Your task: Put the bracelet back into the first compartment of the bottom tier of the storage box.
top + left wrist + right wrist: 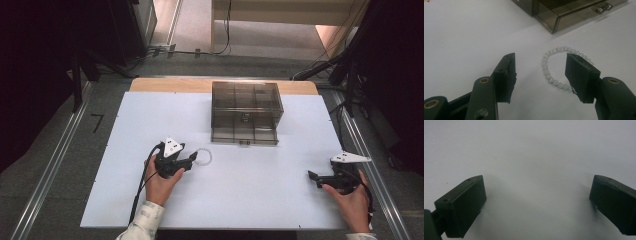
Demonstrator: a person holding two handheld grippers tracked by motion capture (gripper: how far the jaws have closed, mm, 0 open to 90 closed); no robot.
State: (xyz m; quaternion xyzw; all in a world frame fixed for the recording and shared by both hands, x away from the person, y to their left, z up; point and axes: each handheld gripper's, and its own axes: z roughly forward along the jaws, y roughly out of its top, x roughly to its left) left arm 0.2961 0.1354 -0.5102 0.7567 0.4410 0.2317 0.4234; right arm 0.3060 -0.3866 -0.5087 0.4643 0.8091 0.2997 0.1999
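Observation:
A white bead bracelet lies flat on the white table, in front of a smoky transparent drawer box. My left gripper rests low beside it, open. In the left gripper view the bracelet lies partly between the jaws, its right side hidden behind the right jaw. The box shows at the top with its bottom drawer pulled out a little. My right gripper sits at the table's right side, open over bare table. In the right gripper view its jaws stand wide apart with nothing between them.
The white table top ends in a wooden strip at the back. Metal rails run along both sides of the table on the floor. Cables and dark stands sit behind and to the sides.

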